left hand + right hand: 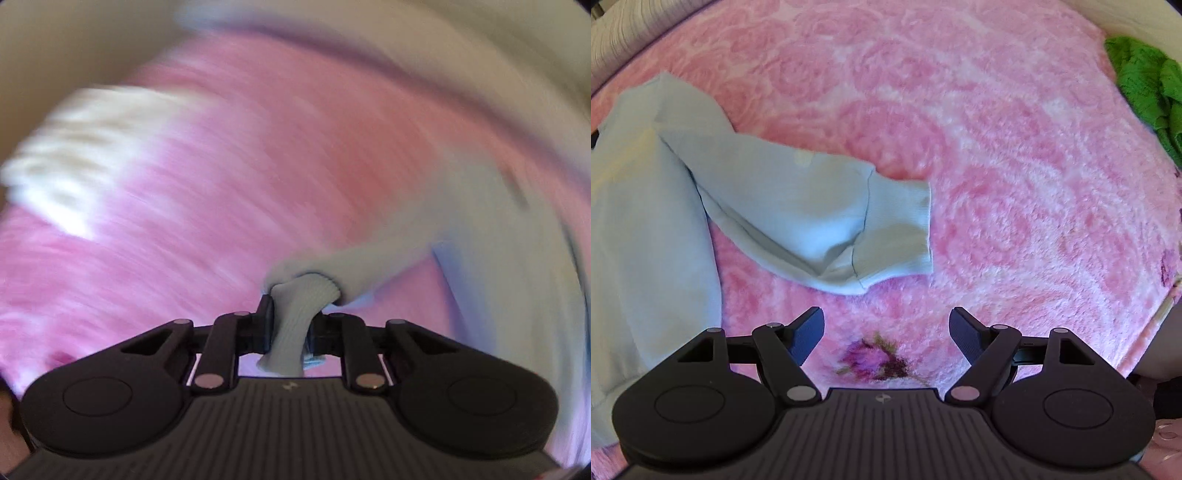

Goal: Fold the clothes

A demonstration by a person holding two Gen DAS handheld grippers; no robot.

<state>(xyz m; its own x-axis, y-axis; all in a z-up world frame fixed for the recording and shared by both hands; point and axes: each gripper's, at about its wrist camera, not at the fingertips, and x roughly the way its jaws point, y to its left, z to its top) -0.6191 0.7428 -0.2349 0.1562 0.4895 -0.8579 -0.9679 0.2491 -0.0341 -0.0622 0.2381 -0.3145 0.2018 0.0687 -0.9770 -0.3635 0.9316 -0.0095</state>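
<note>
The pale blue sweater [646,206] lies on a pink rose-patterned fleece blanket [1015,184] that carries everything here. Its body runs down the blanket's left side in the right wrist view, and one sleeve [798,214] reaches out toward the middle, ending in a ribbed cuff [901,229] that lies flat. The other ribbed cuff [295,317] is pinched between the closed jaws of the left gripper [290,325], the sleeve trailing away to the right in a heavily blurred picture; probably it is being carried across to fold over the body. The right gripper [886,332] hovers over bare blanket just short of the flat cuff, jaws wide apart and empty, seemingly ready to take that sleeve. A green knitted garment [1145,88] lies at the blanket's far right edge, well apart.
</note>
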